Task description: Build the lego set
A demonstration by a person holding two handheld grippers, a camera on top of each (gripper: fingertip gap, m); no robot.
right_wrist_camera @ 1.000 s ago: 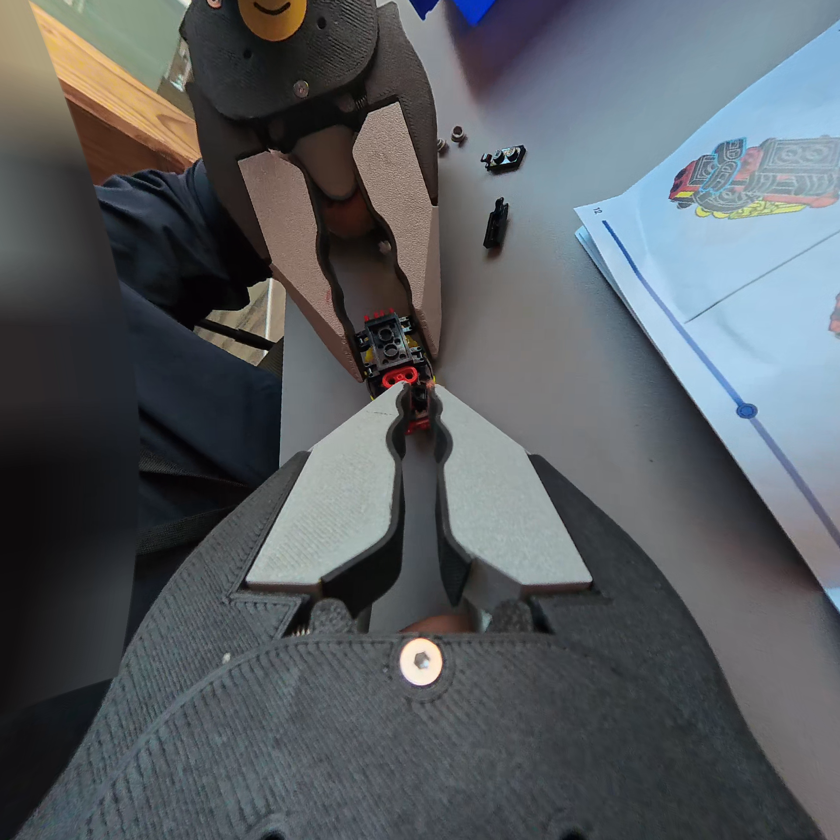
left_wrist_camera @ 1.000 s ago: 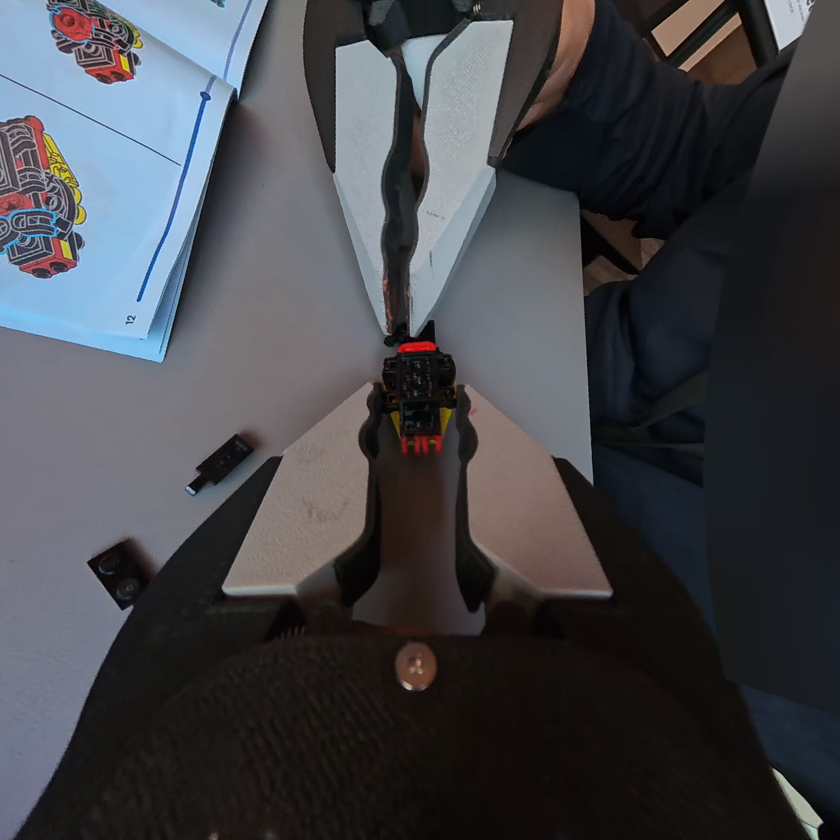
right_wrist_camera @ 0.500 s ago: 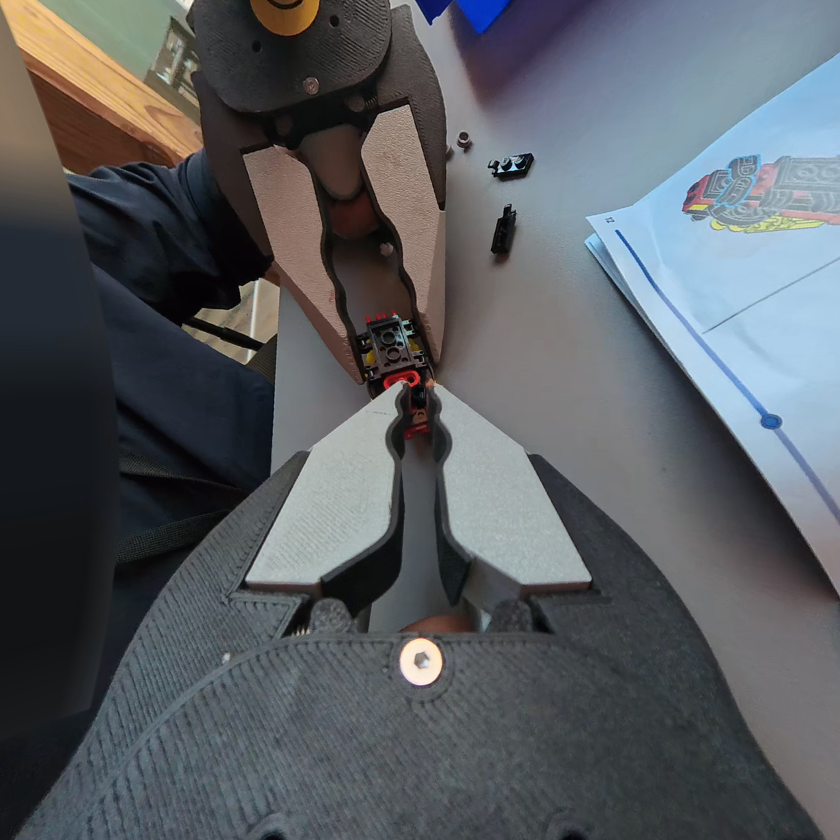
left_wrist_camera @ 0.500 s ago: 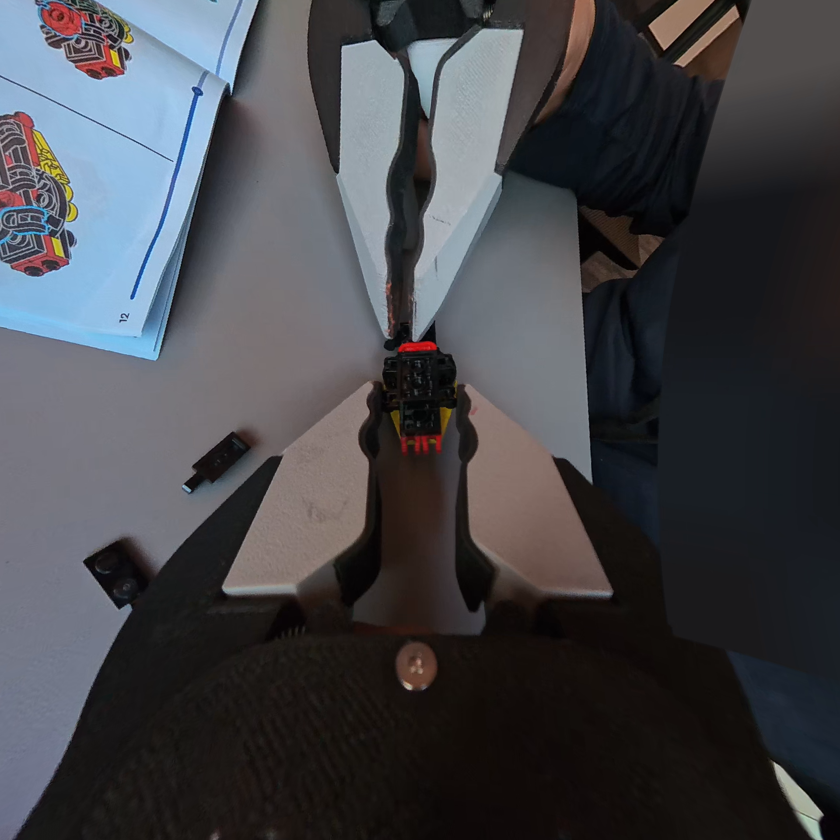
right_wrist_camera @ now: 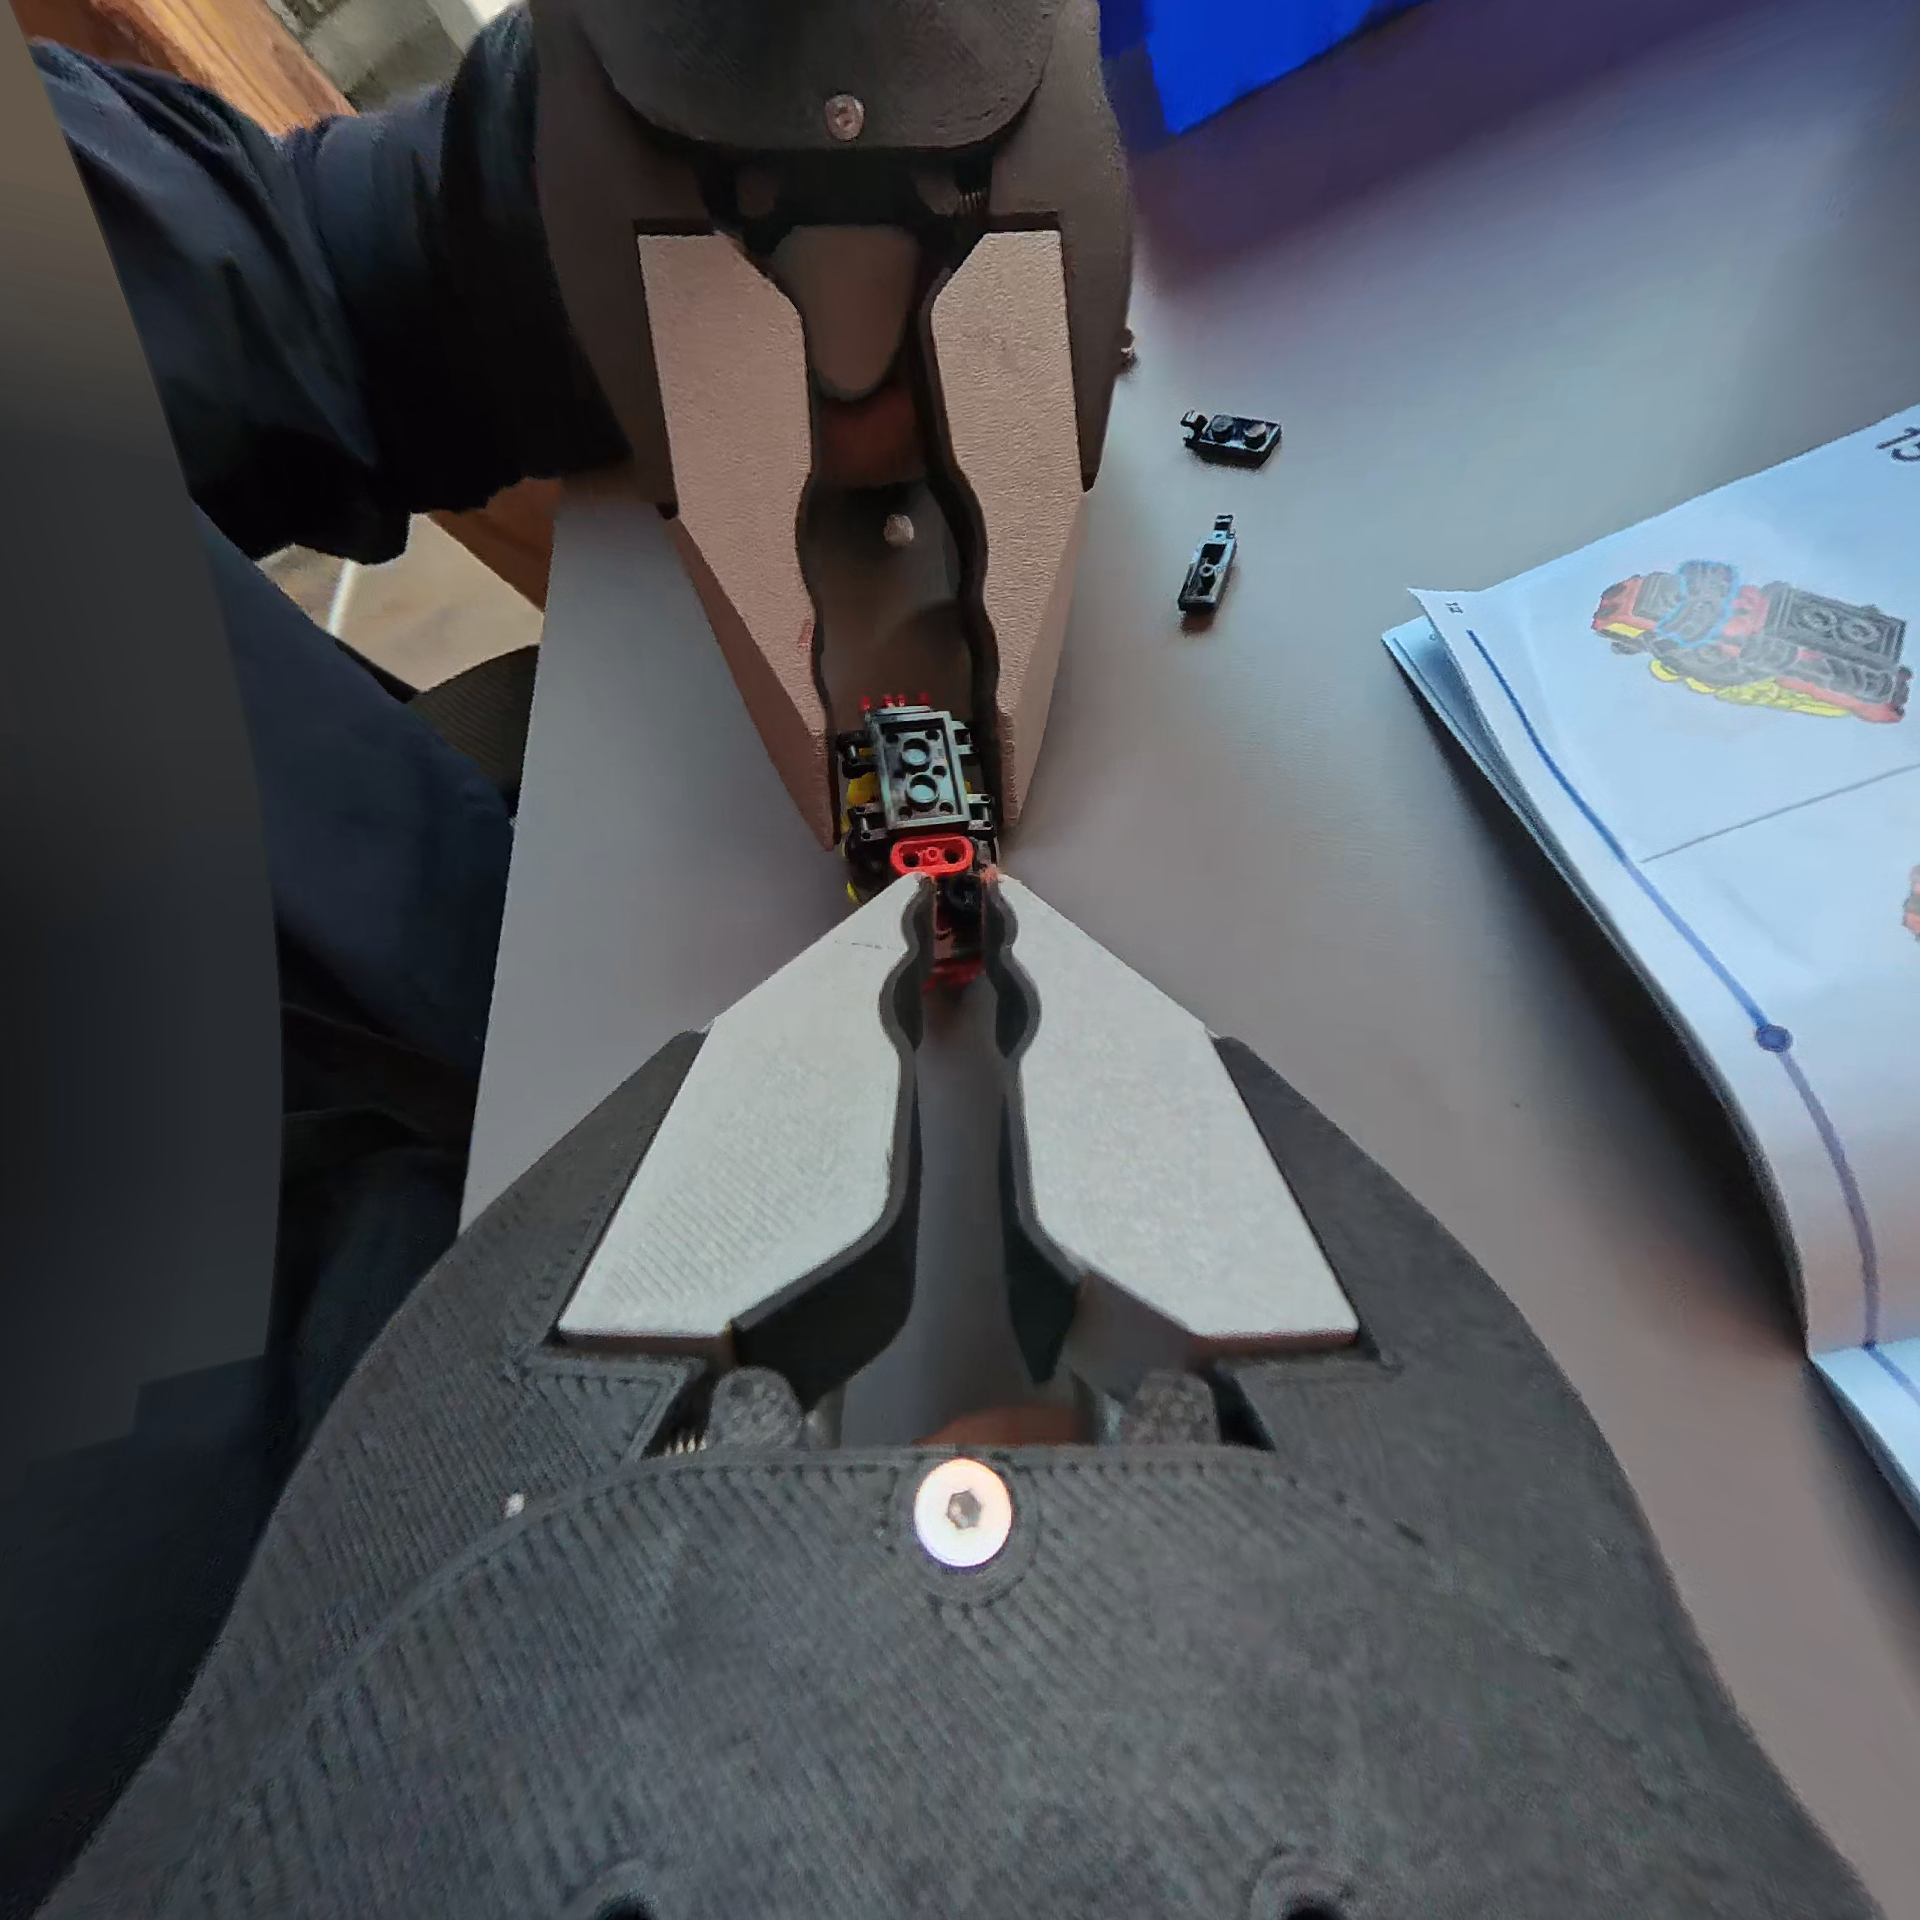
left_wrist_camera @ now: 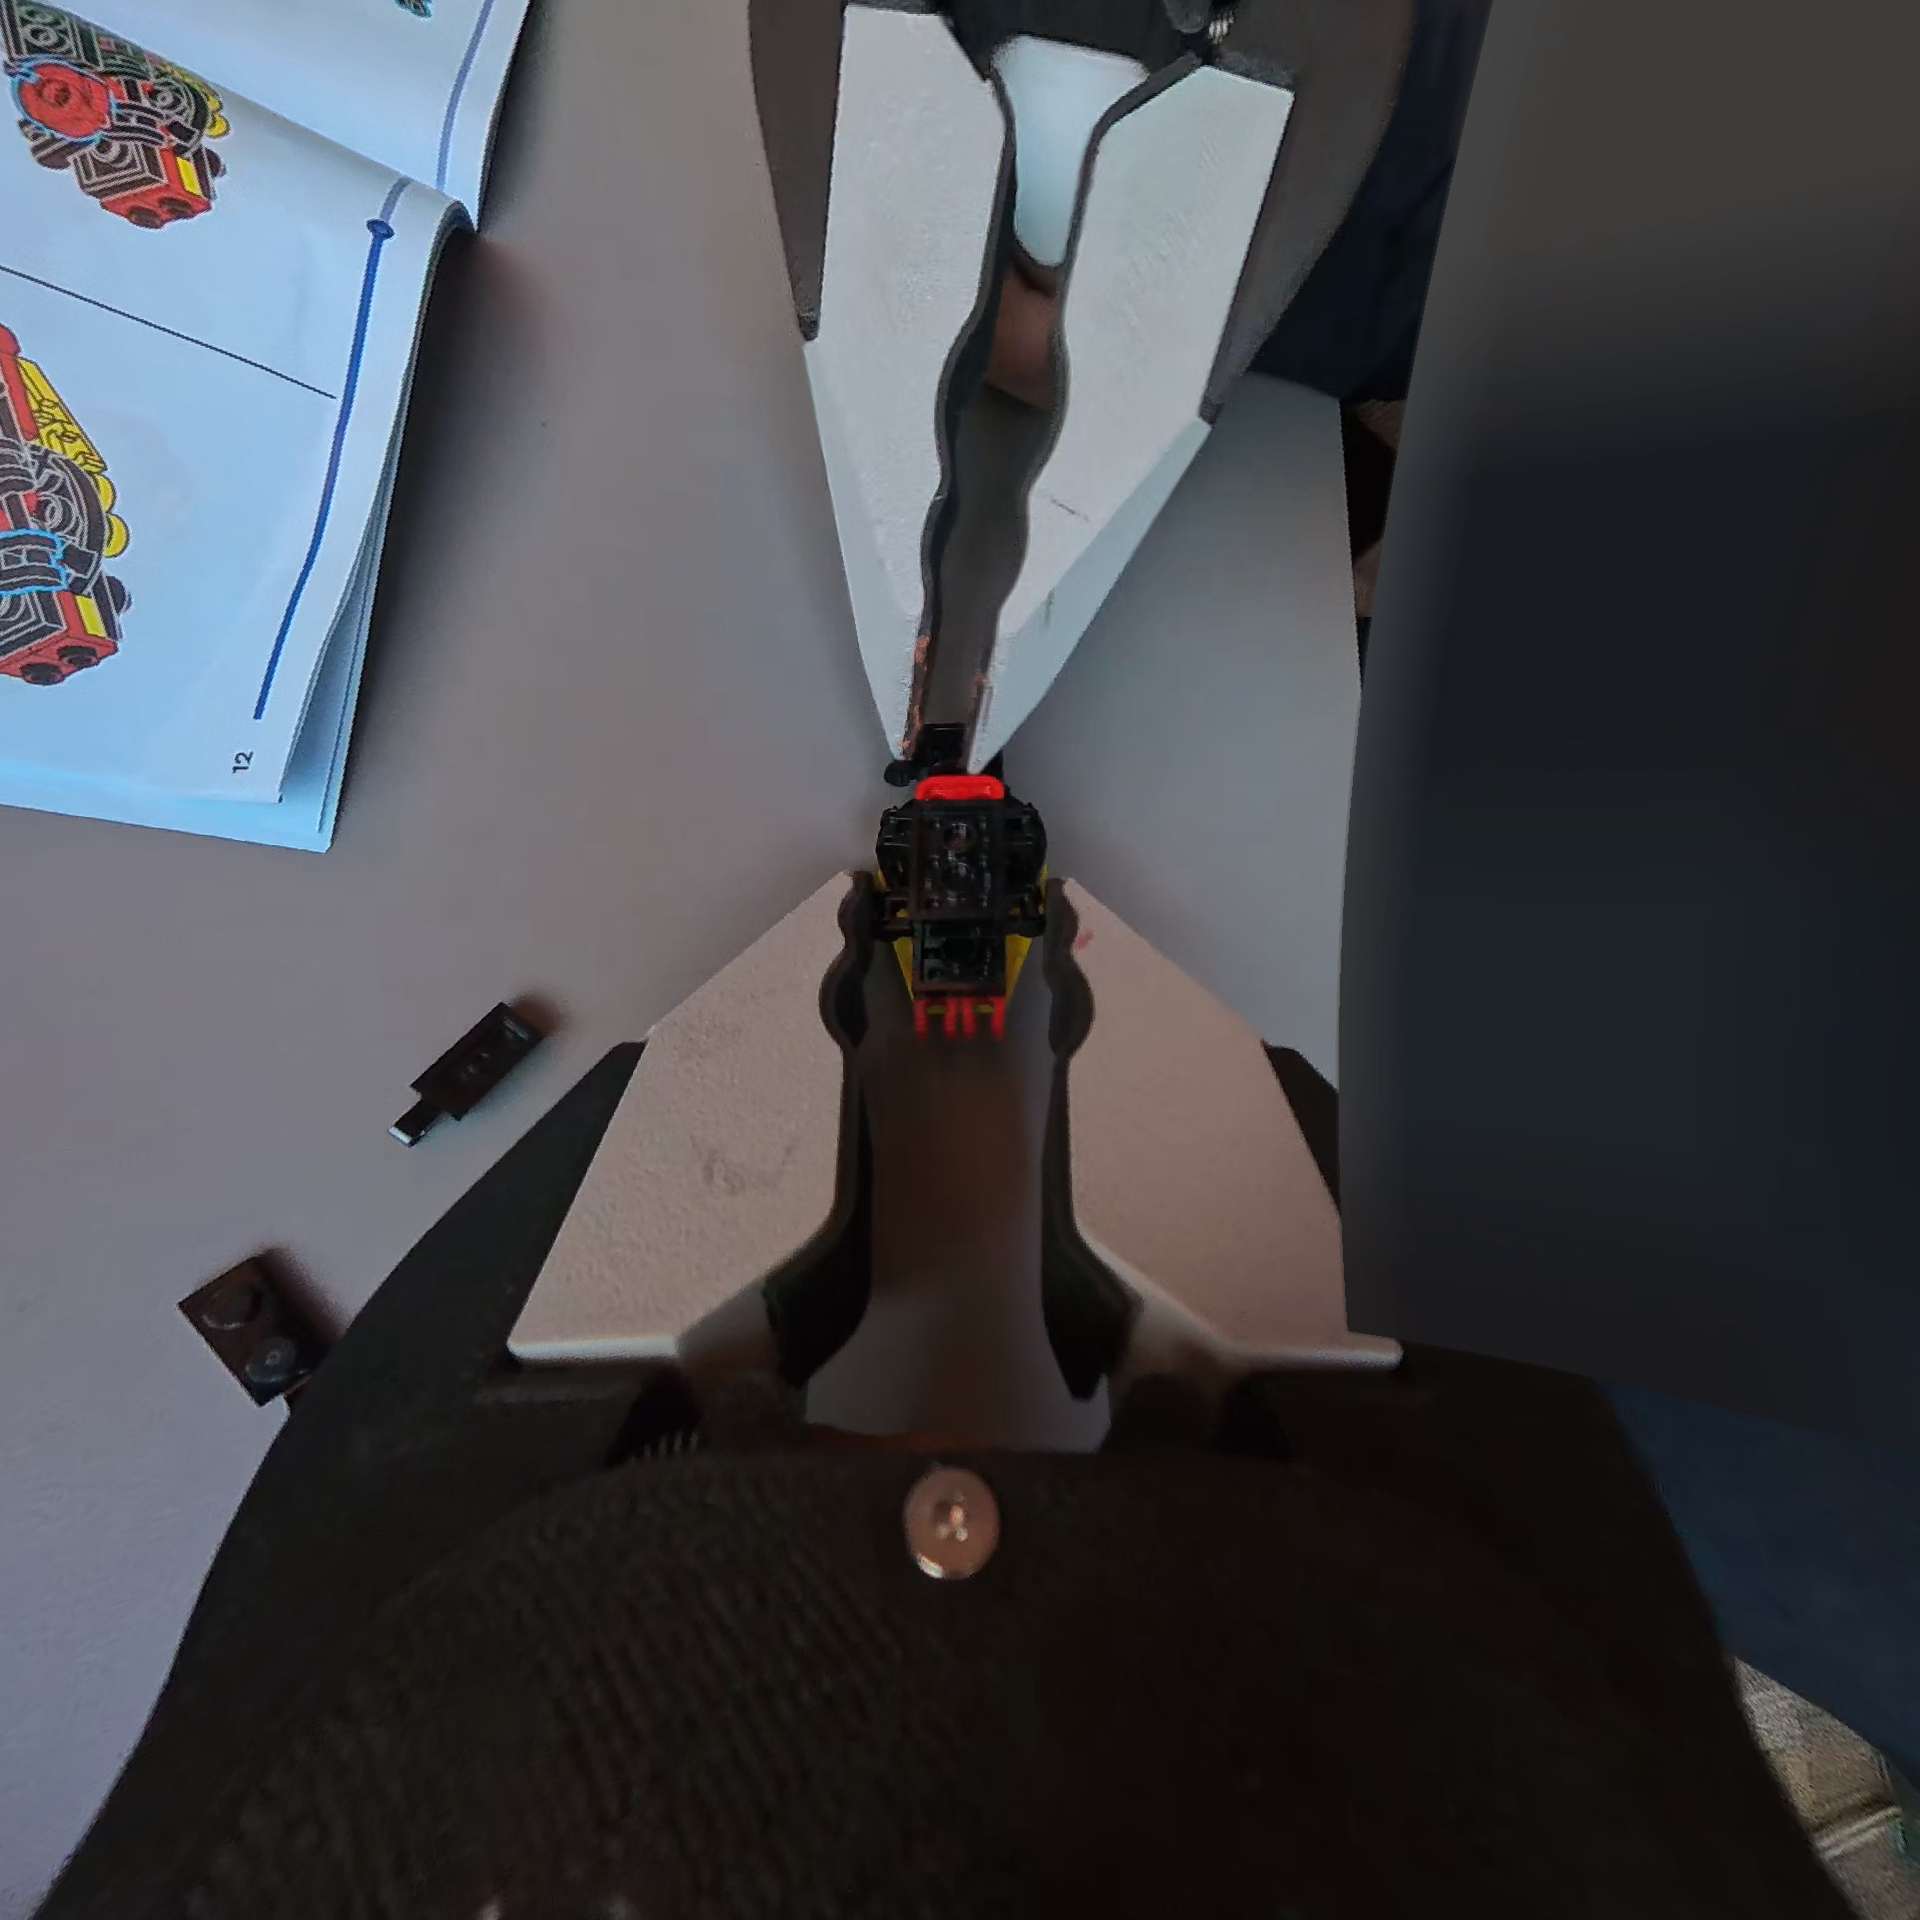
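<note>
My left gripper (left_wrist_camera: 954, 896) is shut on a small lego model (left_wrist_camera: 956, 883) of black, yellow and red bricks and holds it just above the grey table. It also shows in the right wrist view (right_wrist_camera: 916, 831), with the model (right_wrist_camera: 920, 774) between its tips. My right gripper (right_wrist_camera: 958, 885) faces it tip to tip and is shut on a small black and red piece (right_wrist_camera: 956, 925). That piece touches the model's red end. In the left wrist view the right gripper (left_wrist_camera: 940, 748) comes in from the top with the small piece (left_wrist_camera: 935, 743) at its tips.
An open instruction booklet (left_wrist_camera: 187, 416) lies at the left; it also shows in the right wrist view (right_wrist_camera: 1714, 831). Two loose black pieces (left_wrist_camera: 473, 1070) (left_wrist_camera: 255, 1330) lie beside my left gripper. The table edge (left_wrist_camera: 1351, 727) is close by. A blue object (right_wrist_camera: 1247, 52) lies at the far end. The grippers are tip to tip, or close to it.
Both grippers have kept their grips and stayed tip to tip. They have lined up straighter and drawn a little closer, and the small piece now sits against the model's red end.
</note>
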